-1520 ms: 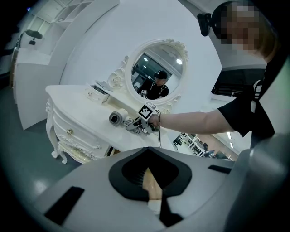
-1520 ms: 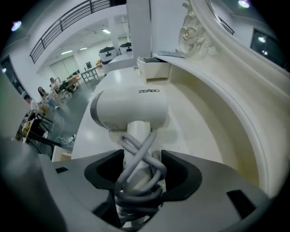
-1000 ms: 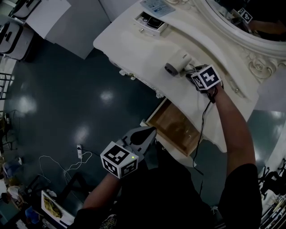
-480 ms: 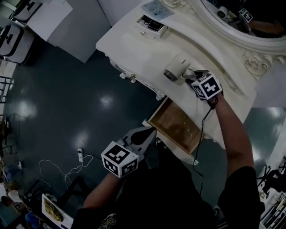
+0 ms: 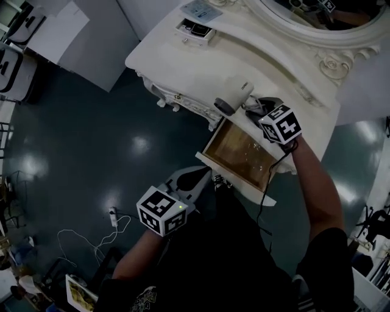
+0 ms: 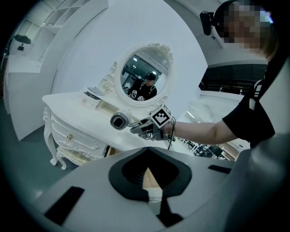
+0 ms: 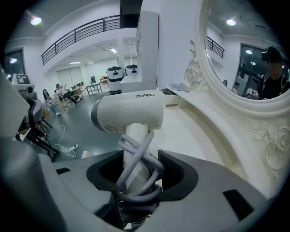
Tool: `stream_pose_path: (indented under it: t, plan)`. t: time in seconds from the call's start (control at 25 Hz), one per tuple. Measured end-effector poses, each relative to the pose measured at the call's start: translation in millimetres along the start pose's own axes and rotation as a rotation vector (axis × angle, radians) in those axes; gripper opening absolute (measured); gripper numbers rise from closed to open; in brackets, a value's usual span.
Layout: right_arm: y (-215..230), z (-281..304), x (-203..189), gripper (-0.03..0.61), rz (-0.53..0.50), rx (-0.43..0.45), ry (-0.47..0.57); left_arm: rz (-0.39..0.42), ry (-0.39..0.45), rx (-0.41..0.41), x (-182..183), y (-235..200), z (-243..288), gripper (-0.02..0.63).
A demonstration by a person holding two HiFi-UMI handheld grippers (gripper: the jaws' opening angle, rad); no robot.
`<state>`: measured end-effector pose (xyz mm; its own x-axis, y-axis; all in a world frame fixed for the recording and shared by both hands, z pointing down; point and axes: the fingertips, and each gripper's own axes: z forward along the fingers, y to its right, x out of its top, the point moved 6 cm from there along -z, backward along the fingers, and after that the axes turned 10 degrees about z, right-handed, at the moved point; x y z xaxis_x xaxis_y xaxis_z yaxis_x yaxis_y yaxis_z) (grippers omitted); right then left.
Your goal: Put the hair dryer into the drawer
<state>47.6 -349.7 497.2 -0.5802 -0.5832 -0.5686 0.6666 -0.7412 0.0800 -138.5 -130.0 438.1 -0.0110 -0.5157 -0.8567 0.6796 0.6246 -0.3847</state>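
Observation:
The white hair dryer point(image 5: 237, 95) hangs in the air over the front edge of the white dressing table point(image 5: 183, 61), at the far corner of the open wooden drawer point(image 5: 231, 155). My right gripper point(image 5: 253, 108) is shut on its handle. In the right gripper view the handle, wound with grey cord, sits between the pads point(image 7: 174, 176), below the hair dryer's barrel point(image 7: 131, 113). My left gripper point(image 5: 204, 178) hovers low in front of the drawer, shut on nothing. From the left gripper view point(image 6: 152, 181) the hair dryer point(image 6: 118, 120) and the right gripper point(image 6: 142, 129) show above the tabletop.
An oval mirror point(image 5: 317, 18) in a carved frame stands at the table's back. A small tray point(image 5: 195, 27) with dark items and a leaflet point(image 5: 201, 7) lie at the far left of the top. A cable and power strip point(image 5: 113, 213) lie on the dark floor.
My right gripper has lifted the hair dryer off the tabletop and carried it toward the table's front edge, over the drawer's corner. The left gripper has shifted only slightly.

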Motion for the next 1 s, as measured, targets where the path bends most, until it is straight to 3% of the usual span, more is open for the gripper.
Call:
stream_pose_path:
  t: [0.24, 0.56, 1.0]
  plan:
    - [-47, -22, -39, 0.233, 0.072, 0.026, 0.003, 0.023, -0.008, -0.048, -11, 13, -23, 0.003]
    - [-91, -25, -95, 0.233, 0.106, 0.039, -0.068, 0.037, -0.028, -0.091, -26, 23, -43, 0.003]
    - [-103, 3, -144, 0.233, 0.172, 0.049, -0.156, 0.033, -0.065, -0.094, -41, 25, -57, 0.003]
